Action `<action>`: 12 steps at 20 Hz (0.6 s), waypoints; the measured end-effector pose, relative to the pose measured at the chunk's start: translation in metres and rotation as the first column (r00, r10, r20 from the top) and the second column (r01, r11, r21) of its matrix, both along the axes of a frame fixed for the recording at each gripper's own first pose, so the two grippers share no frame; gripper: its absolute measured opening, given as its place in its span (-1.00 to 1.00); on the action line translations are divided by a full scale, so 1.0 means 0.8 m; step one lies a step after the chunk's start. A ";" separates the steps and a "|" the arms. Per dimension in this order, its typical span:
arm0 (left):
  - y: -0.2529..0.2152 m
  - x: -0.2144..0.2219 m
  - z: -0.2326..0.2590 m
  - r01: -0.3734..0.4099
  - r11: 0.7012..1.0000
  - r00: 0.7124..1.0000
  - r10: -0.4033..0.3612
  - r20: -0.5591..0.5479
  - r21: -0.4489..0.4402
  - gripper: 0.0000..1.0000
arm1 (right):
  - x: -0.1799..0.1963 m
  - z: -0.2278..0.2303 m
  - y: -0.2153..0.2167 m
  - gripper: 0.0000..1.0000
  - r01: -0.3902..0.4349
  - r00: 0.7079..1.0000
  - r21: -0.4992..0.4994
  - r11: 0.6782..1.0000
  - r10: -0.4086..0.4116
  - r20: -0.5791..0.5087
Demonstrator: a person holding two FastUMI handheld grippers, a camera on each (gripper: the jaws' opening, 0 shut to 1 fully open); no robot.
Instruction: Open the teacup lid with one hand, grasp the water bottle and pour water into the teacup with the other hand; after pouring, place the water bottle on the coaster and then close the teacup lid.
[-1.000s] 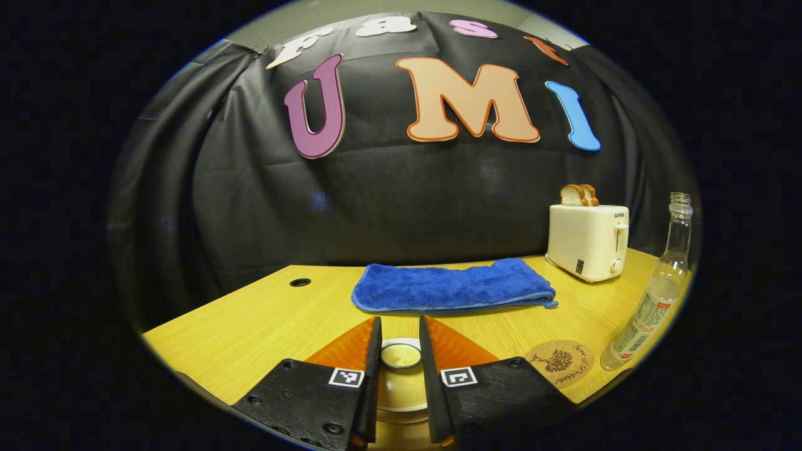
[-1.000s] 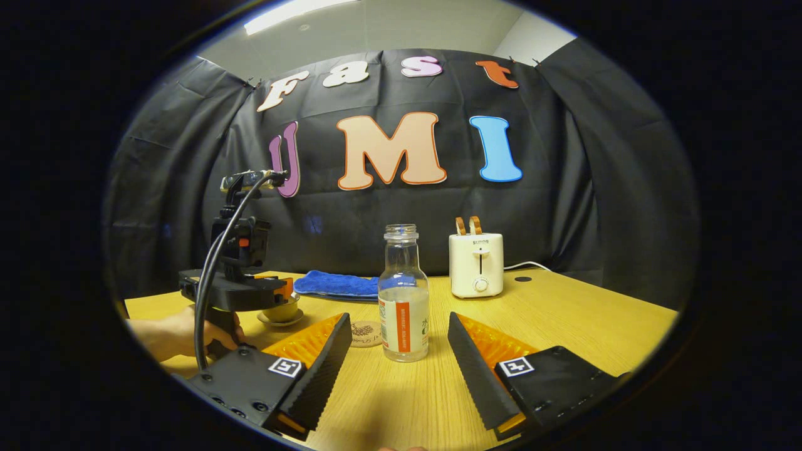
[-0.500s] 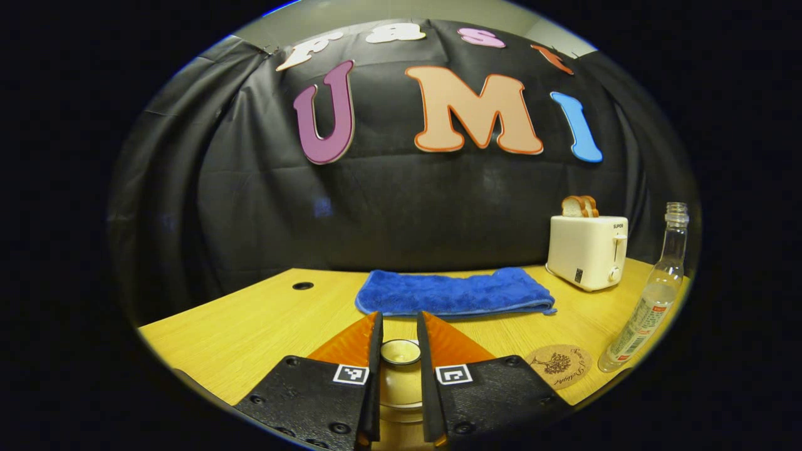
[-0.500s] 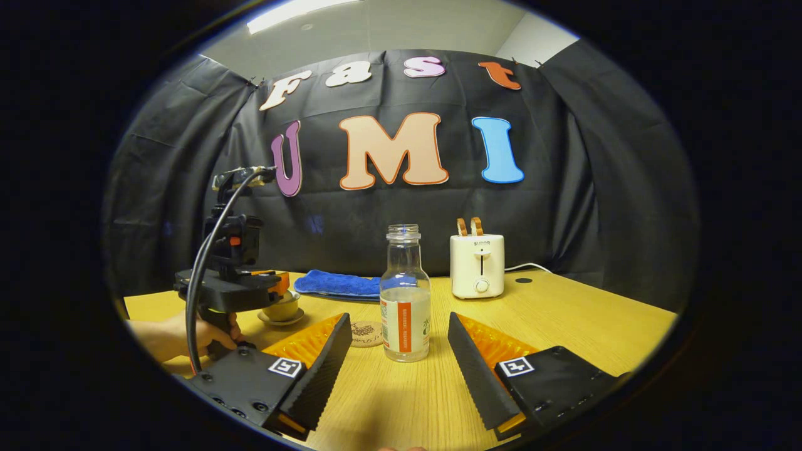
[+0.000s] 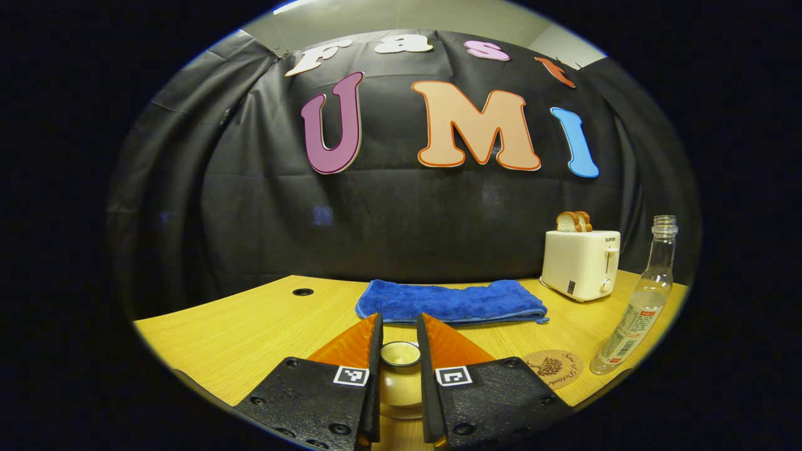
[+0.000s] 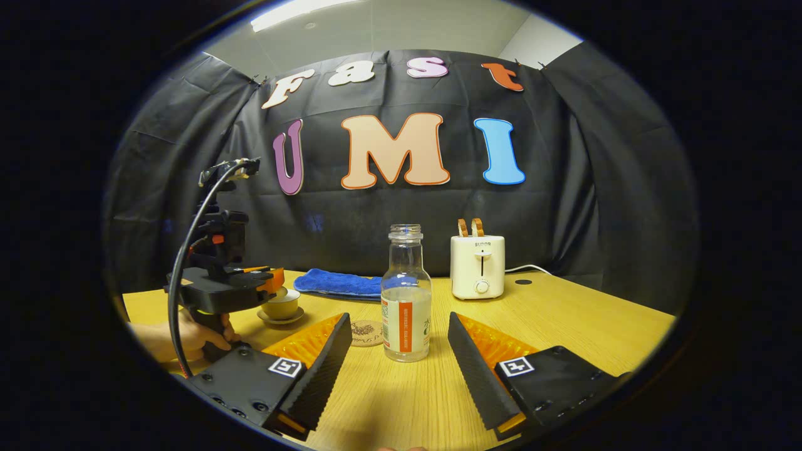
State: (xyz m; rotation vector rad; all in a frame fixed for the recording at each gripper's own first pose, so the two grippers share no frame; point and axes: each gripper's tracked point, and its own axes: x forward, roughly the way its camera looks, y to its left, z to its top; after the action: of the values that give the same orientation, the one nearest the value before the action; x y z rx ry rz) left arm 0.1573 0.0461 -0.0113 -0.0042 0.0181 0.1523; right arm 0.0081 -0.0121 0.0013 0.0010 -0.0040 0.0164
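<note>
My left gripper [image 5: 399, 322] is shut on the knob of the pale teacup lid [image 5: 400, 354], which sits between its fingers. In the right gripper view the left gripper [image 6: 270, 280] hovers just above the teacup [image 6: 281, 307] on its saucer [image 6: 280, 319], with a hand [image 6: 188, 335] holding it. The clear, uncapped water bottle [image 6: 406, 300] with some water in it stands upright on the table, just beyond the wide-open right gripper [image 6: 398, 321], untouched. A round cork coaster [image 6: 366, 332] lies left of the bottle. The left gripper view has the coaster [image 5: 554, 368] and bottle [image 5: 639, 313] at the right.
A folded blue towel [image 5: 451, 302] lies at the back of the wooden table [image 6: 564, 319]. A white toaster [image 6: 477, 266] holding bread slices stands behind the bottle, its cable trailing right. Cable holes [image 5: 302, 292] sit near the table's rear edge.
The left gripper's fingers closed onto the lid knob and rose with the lid, off the cup. The right gripper stayed open and still before the bottle.
</note>
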 end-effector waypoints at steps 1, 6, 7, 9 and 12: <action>0.000 -0.007 0.001 0.008 1.000 1.000 -0.008 0.002 0.007 -0.52 | 0.004 -0.003 0.001 0.94 -0.001 1.000 -0.001 1.000 0.001 -0.006; 0.001 -0.066 0.004 0.072 0.997 0.997 -0.072 0.008 -0.001 -0.52 | 0.030 -0.004 -0.005 0.93 0.028 1.000 -0.002 1.000 -0.028 -0.006; 0.004 -0.079 0.003 0.081 0.997 0.997 -0.081 0.008 -0.004 -0.52 | 0.037 -0.003 -0.005 0.93 0.033 0.999 -0.002 0.999 -0.033 -0.004; 0.010 -0.104 0.005 0.090 0.996 0.996 -0.090 0.011 -0.004 -0.53 | 0.051 -0.003 -0.007 0.94 0.048 0.999 -0.002 0.999 -0.048 -0.004; 0.012 -0.138 0.005 0.108 0.994 0.994 -0.108 0.011 -0.002 -0.52 | 0.071 -0.006 -0.005 0.94 0.056 0.998 -0.003 0.998 -0.056 -0.008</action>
State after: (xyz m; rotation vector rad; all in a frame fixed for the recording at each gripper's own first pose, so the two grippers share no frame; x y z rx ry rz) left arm 0.0471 0.0554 -0.0069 -0.0063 0.0073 0.0441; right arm 0.0648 -0.0164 -0.0033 -0.0015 0.0038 -0.0401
